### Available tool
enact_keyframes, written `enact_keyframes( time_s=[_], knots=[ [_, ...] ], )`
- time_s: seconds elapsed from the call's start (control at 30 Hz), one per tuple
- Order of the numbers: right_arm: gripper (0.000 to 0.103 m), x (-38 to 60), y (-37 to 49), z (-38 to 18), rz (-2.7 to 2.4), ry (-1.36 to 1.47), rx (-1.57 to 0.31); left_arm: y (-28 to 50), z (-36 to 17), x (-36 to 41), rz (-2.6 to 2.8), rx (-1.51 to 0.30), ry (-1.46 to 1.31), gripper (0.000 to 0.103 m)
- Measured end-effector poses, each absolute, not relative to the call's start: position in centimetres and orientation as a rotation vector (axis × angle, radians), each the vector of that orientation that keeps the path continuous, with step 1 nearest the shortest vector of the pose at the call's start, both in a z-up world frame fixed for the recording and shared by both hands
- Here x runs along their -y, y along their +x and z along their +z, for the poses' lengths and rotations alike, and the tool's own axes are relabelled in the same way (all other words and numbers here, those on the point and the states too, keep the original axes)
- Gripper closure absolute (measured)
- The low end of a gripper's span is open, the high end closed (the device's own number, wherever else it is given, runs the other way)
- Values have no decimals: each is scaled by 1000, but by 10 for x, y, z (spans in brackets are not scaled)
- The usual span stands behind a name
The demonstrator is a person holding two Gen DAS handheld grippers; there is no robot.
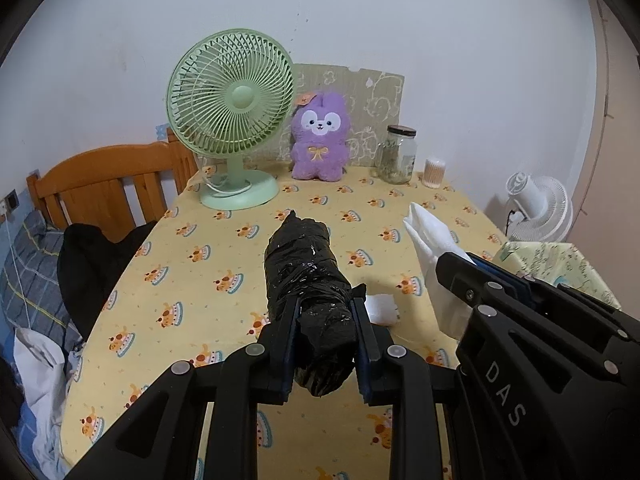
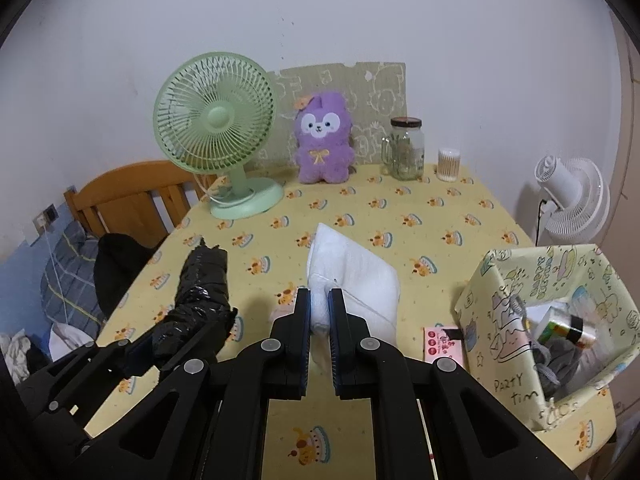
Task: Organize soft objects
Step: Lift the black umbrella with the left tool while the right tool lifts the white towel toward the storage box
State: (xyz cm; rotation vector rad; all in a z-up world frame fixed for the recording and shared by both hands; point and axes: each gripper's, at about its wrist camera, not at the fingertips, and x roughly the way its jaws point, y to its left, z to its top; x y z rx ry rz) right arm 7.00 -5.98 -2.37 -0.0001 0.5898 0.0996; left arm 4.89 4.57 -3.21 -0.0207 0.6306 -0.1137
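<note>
My left gripper (image 1: 326, 312) is shut on a black plastic-wrapped roll (image 1: 306, 280) and holds it above the yellow tablecloth (image 1: 200, 272); the roll also shows in the right wrist view (image 2: 202, 284). My right gripper (image 2: 319, 300) is shut on a folded white cloth (image 2: 356, 276), also seen in the left wrist view (image 1: 434, 248). A patterned storage box (image 2: 504, 320) stands open at the right with several items inside. A purple plush bunny (image 2: 324, 140) sits at the back of the table.
A green desk fan (image 2: 216, 128), a glass jar (image 2: 406, 150) and a cotton-swab tub (image 2: 448, 164) stand along the back. A pink card (image 2: 442, 344) lies beside the box. A small white piece (image 1: 382, 308) lies on the cloth. A bed lies left, a white fan (image 2: 568, 196) right.
</note>
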Motion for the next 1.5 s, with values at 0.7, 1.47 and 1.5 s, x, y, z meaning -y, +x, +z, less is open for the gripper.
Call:
enact_keyframes(
  time_s=[0.7,1.47,1.5],
  knots=[
    [92,76,47,13,130,-1,-530,30,4,-26,-117,-567,18,80],
    [92,130,33,32,43,-27,-465,30,16,30,-204,-508,49,79],
    [92,134,33,32,36,-31,-462,31,16,35,-214,-508,51,80]
  ],
)
